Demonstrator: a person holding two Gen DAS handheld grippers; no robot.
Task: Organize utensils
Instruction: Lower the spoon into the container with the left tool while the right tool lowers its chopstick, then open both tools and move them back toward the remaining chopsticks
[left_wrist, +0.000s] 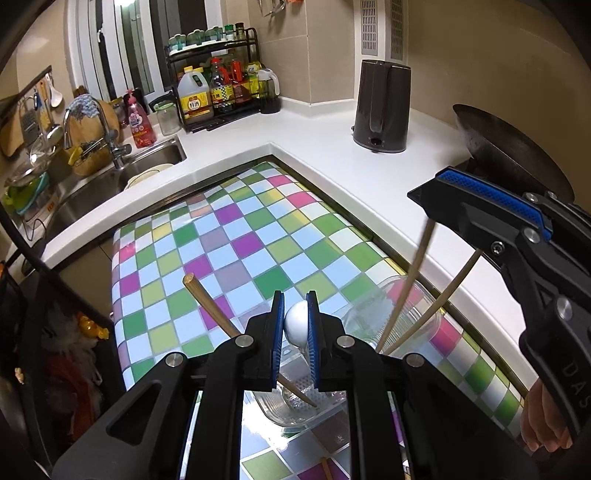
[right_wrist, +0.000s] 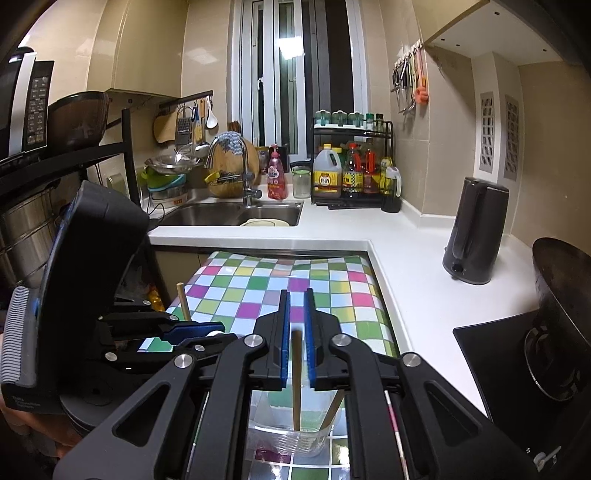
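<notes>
From the left wrist view we count one white spoon (left_wrist: 296, 322) pinched between the blue pads of our left gripper (left_wrist: 295, 325), above one clear glass jar (left_wrist: 295, 408) that stands on the checkered tablecloth (left_wrist: 229, 236). One wooden chopstick (left_wrist: 210, 306) leans out of that jar to the left. Two more chopsticks (left_wrist: 406, 291) stand in a second clear container (left_wrist: 417, 299) to the right, below our right gripper (left_wrist: 480, 206). From the right wrist view, our right gripper (right_wrist: 296, 339) has its pads closed to a narrow gap around one upright chopstick (right_wrist: 296, 376); we cannot tell whether they actually press it. A second chopstick (right_wrist: 334, 408) leans beside it in the clear container (right_wrist: 295, 435). One kettle (right_wrist: 474, 230) stands on the white counter (right_wrist: 406, 258).
</notes>
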